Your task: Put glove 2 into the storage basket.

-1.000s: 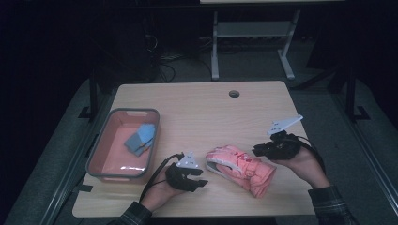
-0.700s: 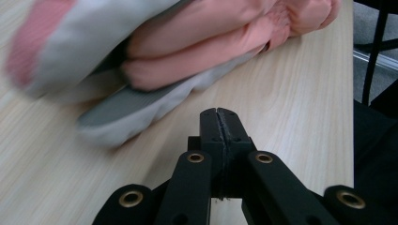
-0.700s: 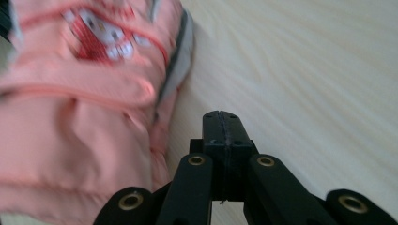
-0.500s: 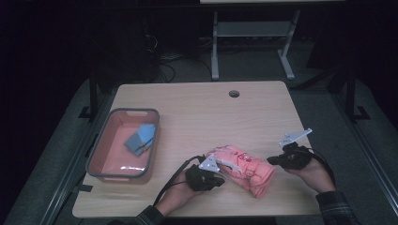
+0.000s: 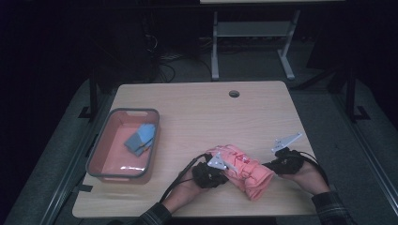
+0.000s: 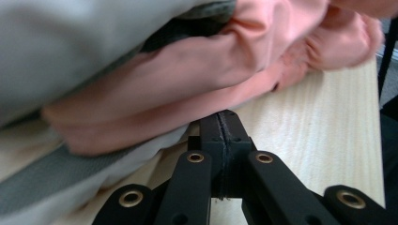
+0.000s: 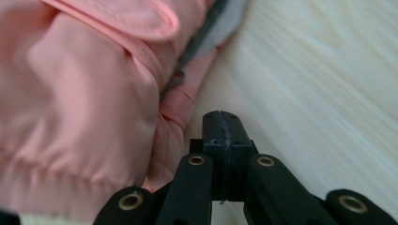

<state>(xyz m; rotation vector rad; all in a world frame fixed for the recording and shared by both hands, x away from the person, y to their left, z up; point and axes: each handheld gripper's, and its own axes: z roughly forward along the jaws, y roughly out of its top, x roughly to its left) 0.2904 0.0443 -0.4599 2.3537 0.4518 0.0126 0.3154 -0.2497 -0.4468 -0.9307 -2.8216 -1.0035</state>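
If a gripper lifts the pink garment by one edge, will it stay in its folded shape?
Probably not. The pink garment shows soft wrinkles and loose folded layers, so it would likely sag and unfold. Its fabric looks thin, so probably light. It looks smooth, so the shut left gripper might slip when pushing.

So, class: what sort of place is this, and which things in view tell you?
Probably a lab or workshop: a bare wooden table with a cable hole, loose cables on the floor behind, and a metal stand.

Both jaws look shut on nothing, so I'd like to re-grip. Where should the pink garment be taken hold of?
Probably at the thick rolled hems. The pink garment lies bunched, its raised edges at table level facing each tool. Bring the left gripper and the right gripper in low from opposite ends, jaws opened first.
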